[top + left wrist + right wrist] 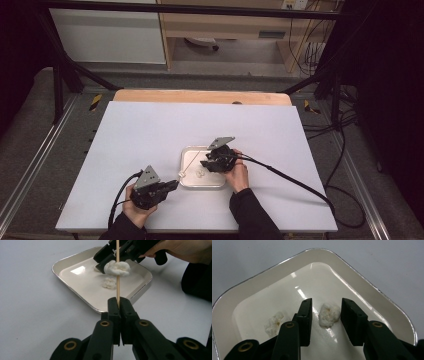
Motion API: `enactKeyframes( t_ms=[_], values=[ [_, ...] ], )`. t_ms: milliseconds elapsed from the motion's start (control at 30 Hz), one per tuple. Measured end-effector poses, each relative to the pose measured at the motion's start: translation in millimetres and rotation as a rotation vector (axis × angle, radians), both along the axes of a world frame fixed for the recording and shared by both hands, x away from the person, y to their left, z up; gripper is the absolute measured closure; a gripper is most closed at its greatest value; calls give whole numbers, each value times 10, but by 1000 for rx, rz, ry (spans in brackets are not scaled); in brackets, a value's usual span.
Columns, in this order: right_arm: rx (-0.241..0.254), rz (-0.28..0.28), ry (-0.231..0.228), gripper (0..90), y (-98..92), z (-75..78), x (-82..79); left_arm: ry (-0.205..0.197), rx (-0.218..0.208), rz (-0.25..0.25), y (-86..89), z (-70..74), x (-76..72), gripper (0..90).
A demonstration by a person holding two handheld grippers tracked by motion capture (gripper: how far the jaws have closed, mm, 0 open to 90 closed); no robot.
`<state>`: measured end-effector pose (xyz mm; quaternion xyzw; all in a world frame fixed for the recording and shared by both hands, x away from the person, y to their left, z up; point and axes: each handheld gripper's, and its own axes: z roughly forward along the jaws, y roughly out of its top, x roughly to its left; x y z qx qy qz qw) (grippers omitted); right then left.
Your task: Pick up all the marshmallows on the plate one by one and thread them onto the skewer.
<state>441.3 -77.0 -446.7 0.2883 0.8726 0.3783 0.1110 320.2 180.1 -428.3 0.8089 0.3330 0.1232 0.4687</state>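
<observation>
A white enamel tray (pixel 202 186) sits at the middle of the table with two white puffy lumps in it. My left gripper (pixel 118 302) is shut on a thin wooden skewer (pixel 117 282), which points up and away over the tray's near rim (pixel 70 258). My right gripper (pixel 327 302) reaches down into the tray. Its jaws stand on either side of one lump (pixel 328 315): the right jaw is close against it and a gap shows on the left. The second lump (pixel 274 323) lies loose on the tray floor, left of the jaws. In the high view the skewer (pixel 190 162) slants from the left gripper (pixel 175 185) toward the right gripper (pixel 204 164).
The table is covered by a pale sheet (pixel 150 135), with a wooden edge (pixel 200 96) at the back. A black cable (pixel 295 182) trails off to the right from the right gripper. Black frame posts (pixel 57 85) stand beyond the far corners.
</observation>
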Motion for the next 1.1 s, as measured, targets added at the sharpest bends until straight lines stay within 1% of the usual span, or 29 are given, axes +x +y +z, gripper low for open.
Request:
enactKeyframes(
  t_ms=[33, 67, 100, 133, 367, 633, 700, 733, 800, 833, 1033, 1100],
  values=[
    [-1, 3, -1, 623, 2, -8, 3, -1, 1, 0, -1, 0, -1, 879],
    [-4, 0, 0, 629, 5, -15, 1, -9, -12, -19, -9, -4, 9, 879],
    [-7, 3, -4, 637, 5, -20, -1, -10, -13, -23, -11, -5, 10, 880],
    [-7, 3, -10, 643, 6, -23, -2, -10, -13, -22, -13, -6, 10, 880],
    [-2, -6, -10, 695, 7, -25, -3, -12, -14, -26, -13, -5, 11, 879],
    [11, -20, 8, 713, 3, -16, 1, -14, -14, -27, -12, -5, 12, 879],
    [16, -22, 14, 716, -1, -2, -5, -14, -13, -27, -11, -3, 11, 879],
    [19, -24, 15, 717, -2, 7, -9, -4, 4, -4, -1, 4, -4, 879],
    [26, -26, 21, 720, -9, 33, -17, -4, 3, -5, -2, 4, -4, 879],
    [27, -24, 18, 721, -14, 44, -18, -9, -10, -21, -10, -1, 4, 879],
    [48, -23, 30, 725, -44, 134, -47, -9, -10, -17, -11, 3, -3, 879],
    [62, -19, 32, 725, -51, 164, -64, -22, -11, -25, -11, 1, 9, 879]
  ],
)
